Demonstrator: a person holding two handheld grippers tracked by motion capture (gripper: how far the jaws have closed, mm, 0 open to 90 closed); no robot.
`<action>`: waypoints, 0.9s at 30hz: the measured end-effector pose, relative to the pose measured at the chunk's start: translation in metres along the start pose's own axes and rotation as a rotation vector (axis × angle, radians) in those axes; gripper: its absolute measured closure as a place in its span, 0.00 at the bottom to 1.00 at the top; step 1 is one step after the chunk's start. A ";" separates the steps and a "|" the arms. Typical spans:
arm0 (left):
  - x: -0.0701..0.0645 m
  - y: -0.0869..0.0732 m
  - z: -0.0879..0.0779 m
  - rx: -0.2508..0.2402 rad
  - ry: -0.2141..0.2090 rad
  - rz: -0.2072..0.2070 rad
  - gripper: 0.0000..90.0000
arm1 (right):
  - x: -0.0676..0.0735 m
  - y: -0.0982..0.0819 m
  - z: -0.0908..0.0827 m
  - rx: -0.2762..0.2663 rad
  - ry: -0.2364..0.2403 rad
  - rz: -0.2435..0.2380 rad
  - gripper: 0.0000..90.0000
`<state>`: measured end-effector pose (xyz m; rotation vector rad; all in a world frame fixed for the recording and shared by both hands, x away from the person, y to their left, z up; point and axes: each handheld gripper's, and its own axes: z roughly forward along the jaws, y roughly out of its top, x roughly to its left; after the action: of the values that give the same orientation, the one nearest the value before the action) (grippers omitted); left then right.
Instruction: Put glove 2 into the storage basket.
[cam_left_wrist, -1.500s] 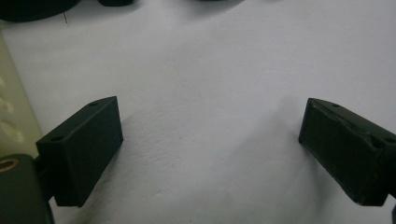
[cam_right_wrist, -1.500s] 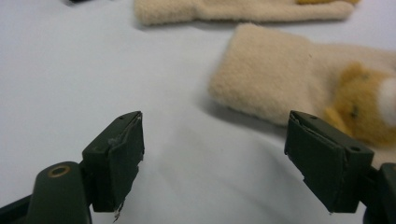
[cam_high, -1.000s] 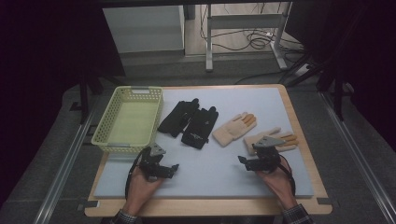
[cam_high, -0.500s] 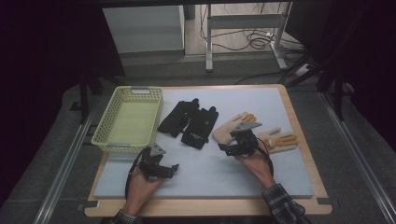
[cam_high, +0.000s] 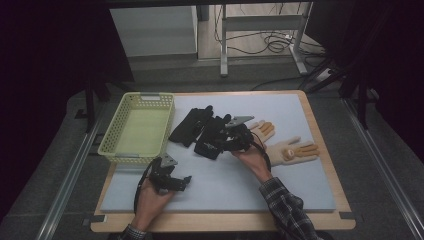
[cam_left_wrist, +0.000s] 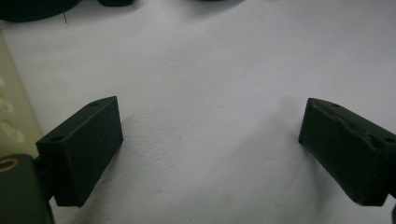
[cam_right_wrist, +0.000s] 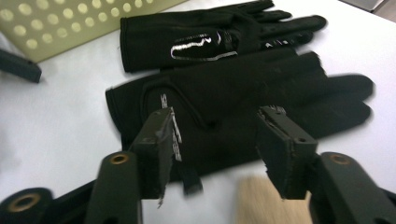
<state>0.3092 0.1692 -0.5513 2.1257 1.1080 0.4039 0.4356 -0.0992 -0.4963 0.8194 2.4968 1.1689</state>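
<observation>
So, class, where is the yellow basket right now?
In the high view, the yellow basket sits at the mat's left, beside the black gloves.

gloves (cam_high: 204, 131) right of basket (cam_high: 136, 129) (apparently overlapping)

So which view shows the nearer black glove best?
The right gripper view: the nearer black glove lies large ahead of the right tongs, its cuff lettering visible. The high view shows it small and partly hidden by those tongs. The left gripper view shows mainly bare mat.
</observation>
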 end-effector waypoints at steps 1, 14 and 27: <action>0.000 0.000 0.000 0.000 0.000 0.000 0.07 | 0.001 0.007 0.010 0.014 0.004 0.006 0.55; 0.000 0.000 0.000 -0.001 -0.001 -0.001 0.07 | -0.003 0.037 0.059 0.038 0.021 0.012 0.46; 0.000 0.000 0.000 -0.003 -0.002 -0.002 0.07 | -0.005 0.062 0.112 0.062 -0.014 0.018 0.30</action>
<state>0.3091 0.1691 -0.5515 2.1217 1.1080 0.4023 0.5139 -0.0005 -0.5203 0.8651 2.5307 1.0923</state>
